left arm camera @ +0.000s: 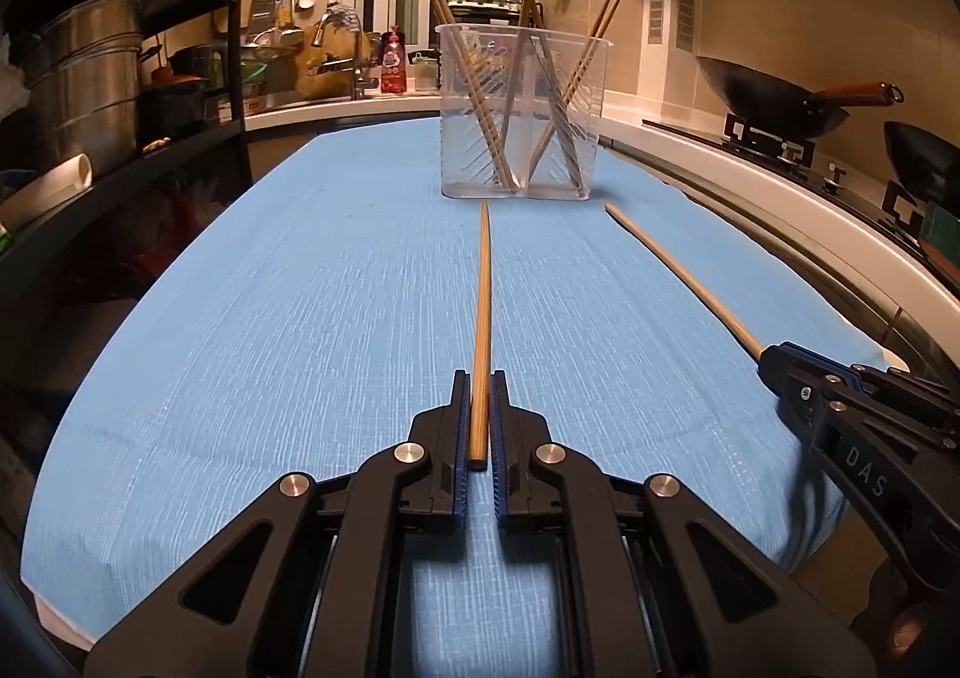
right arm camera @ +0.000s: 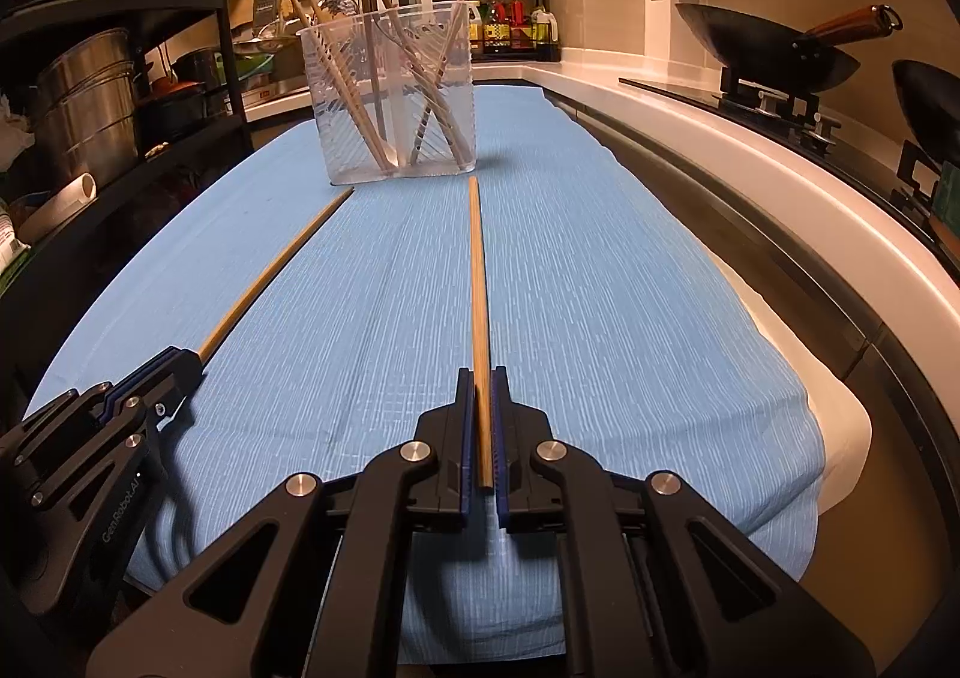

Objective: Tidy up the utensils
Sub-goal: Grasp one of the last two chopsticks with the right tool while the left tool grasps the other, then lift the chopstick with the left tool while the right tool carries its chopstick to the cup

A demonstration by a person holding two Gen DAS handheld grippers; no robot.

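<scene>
A clear plastic holder point(left arm camera: 519, 108) with several wooden chopsticks stands upright at the far end of the blue cloth point(left arm camera: 270, 318). My left gripper point(left arm camera: 479, 378) is shut on a wooden chopstick point(left arm camera: 483, 306) that points toward the holder. My right gripper point(right arm camera: 481, 375) is shut on a second chopstick point(right arm camera: 476, 270), also pointing at the holder point(right arm camera: 393, 90). Each gripper shows in the other's view: the right one point(left arm camera: 771, 357) at the right, the left one point(right arm camera: 186, 360) at the left, with its chopstick point(right arm camera: 276, 270).
A black shelf rack with steel pots point(left arm camera: 90, 78) stands on the left. A white counter with a stove and black woks point(left arm camera: 780, 96) runs along the right. A sink with bottles point(left arm camera: 360, 72) is behind the holder.
</scene>
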